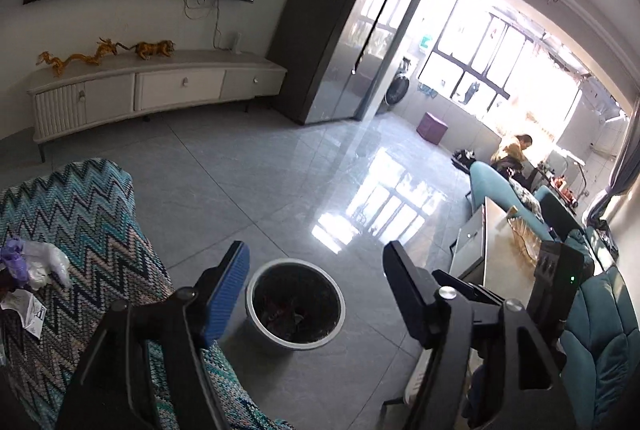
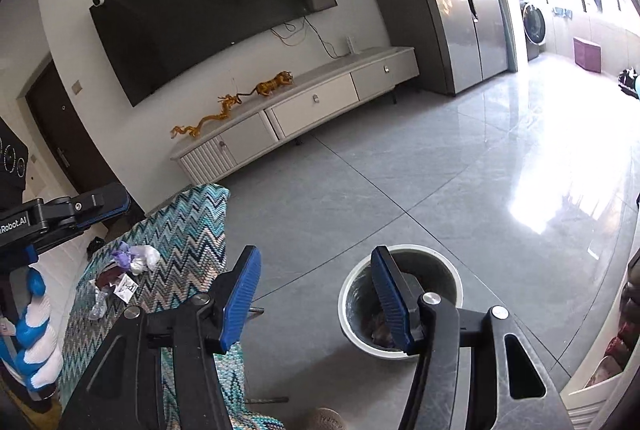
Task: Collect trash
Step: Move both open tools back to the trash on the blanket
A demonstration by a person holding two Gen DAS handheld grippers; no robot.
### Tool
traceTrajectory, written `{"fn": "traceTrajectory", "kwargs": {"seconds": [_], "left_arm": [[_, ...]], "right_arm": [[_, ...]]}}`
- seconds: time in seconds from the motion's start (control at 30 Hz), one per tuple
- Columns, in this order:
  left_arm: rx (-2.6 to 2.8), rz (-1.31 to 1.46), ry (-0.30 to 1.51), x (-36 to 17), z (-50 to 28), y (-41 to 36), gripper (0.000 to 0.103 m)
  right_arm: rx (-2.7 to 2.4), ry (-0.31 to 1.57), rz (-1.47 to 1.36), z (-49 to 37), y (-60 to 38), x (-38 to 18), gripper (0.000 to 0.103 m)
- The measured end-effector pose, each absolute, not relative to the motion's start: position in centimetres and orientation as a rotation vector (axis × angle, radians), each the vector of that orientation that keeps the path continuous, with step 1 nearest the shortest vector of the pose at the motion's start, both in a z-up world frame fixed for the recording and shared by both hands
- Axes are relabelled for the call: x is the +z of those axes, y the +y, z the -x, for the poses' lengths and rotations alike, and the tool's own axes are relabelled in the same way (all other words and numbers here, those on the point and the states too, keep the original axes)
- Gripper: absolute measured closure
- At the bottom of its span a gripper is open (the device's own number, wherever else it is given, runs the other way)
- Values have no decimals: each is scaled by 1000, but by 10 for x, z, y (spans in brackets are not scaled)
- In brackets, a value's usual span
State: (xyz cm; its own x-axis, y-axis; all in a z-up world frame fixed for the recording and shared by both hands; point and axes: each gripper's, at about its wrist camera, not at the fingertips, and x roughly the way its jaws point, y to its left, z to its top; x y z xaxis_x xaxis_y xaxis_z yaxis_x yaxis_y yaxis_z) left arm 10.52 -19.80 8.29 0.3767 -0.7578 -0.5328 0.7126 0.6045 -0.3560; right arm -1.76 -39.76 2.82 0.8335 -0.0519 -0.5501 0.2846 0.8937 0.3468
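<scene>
The left gripper (image 1: 316, 294) is hanging over the grey tiled floor (image 1: 248, 190) with its jaws released and nothing between them; the round white bin (image 1: 295, 306) is showing through the gap, standing on the floor below. Dark scraps are lying at the bottom of that bin. The right gripper (image 2: 316, 294) is also hovering above the floor, its jaws spread apart and gripping nothing, with the bin (image 2: 400, 304) sitting partly behind its right-hand finger. To the left of both grippers a piece of furniture is lying under a zigzag blanket (image 1: 80, 222) in teal, white and dark blue, and the remaining trash is sitting on top of it: a crumpled white wad (image 2: 146, 257) touching a bit of purple plastic (image 2: 123, 257), and just beside them a torn printed paper (image 2: 127, 287) and a dark brown wrapper (image 2: 109, 276). In the right wrist view the left gripper's dark body is reaching in at the left edge, held by a hand in a blue and white glove (image 2: 36, 346). Along the far wall a long white cabinet (image 1: 160, 90) is carrying two golden figurines (image 1: 154, 49) under a wall-mounted television (image 2: 212, 18).
</scene>
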Motion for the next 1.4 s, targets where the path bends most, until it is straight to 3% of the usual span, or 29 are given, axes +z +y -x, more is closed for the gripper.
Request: {"fn": "traceTrajectory", "kwargs": {"seconds": [0.4, 0.6, 1.17, 1.27, 1.4], "left_arm": [[-793, 91, 527, 117, -83, -80, 35], [-651, 67, 415, 120, -81, -9, 35], [-354, 90, 487, 97, -149, 160, 35], [-338, 99, 537, 77, -161, 167, 25], [-353, 100, 637, 35, -180, 158, 24]], "right_arm": [[-104, 471, -332, 29, -317, 92, 46], [-63, 440, -278, 22, -283, 110, 38], [99, 464, -245, -49, -232, 103, 37], [117, 482, -245, -63, -229, 96, 37], [146, 527, -244, -90, -221, 79, 37]]}}
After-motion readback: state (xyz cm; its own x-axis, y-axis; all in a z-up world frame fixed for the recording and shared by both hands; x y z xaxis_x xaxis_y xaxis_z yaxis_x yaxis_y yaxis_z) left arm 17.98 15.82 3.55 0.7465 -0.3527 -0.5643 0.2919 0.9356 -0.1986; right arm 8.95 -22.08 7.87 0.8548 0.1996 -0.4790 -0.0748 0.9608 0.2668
